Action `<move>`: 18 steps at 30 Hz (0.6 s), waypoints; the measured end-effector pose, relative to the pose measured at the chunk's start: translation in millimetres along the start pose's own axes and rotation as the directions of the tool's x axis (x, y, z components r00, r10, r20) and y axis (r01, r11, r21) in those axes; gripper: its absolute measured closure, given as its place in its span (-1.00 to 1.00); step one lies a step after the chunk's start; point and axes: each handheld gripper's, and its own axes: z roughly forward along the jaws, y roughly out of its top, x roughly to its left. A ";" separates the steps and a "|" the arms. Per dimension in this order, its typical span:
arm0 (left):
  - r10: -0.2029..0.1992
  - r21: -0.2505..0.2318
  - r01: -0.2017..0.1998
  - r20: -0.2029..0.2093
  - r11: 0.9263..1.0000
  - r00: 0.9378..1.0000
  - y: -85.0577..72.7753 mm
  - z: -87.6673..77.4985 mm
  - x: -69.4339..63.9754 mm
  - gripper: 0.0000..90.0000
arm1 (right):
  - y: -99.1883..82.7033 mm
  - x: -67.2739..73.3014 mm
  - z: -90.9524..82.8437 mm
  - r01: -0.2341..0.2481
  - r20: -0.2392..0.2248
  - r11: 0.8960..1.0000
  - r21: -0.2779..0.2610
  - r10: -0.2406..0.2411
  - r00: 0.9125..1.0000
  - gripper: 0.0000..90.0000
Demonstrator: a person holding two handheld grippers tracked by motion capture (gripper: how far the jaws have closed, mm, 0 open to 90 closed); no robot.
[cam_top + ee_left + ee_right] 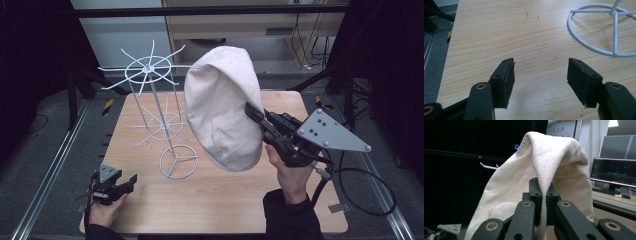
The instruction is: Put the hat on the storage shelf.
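Note:
A cream cloth hat hangs in the air over the table's middle, raised beside a white wire rack. My right gripper is shut on the hat's edge, and in the right gripper view the hat drapes over the closed jaws, its fabric pinched at the right gripper. The left gripper rests low at the table's front left, open and holding nothing. In the left gripper view the left gripper has its jaws wide apart over bare wood, with the rack's ring base ahead to the right.
The wooden table has metal rails on both sides. The rack's upper spokes spread wide at top left of the hat. A cable loops off the right gripper past the table's right edge. A monitor stands beyond the hat.

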 end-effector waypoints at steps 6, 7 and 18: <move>0.001 -0.003 -0.001 -0.003 1.000 1.000 0.3 0.0 -0.1 -0.14 | 6.0 5.2 9.3 0.002 -0.014 1.000 -0.011 -0.002 1.000 0.96; 0.002 -0.003 -0.002 -0.003 1.000 1.000 0.2 -0.1 0.3 -0.14 | 7.3 6.6 12.5 0.004 -0.017 1.000 -0.012 -0.004 1.000 0.97; -0.001 -0.002 0.001 -0.002 1.000 1.000 0.0 0.4 0.7 -0.15 | 10.5 16.7 32.3 0.000 -0.039 1.000 -0.023 -0.001 0.999 0.96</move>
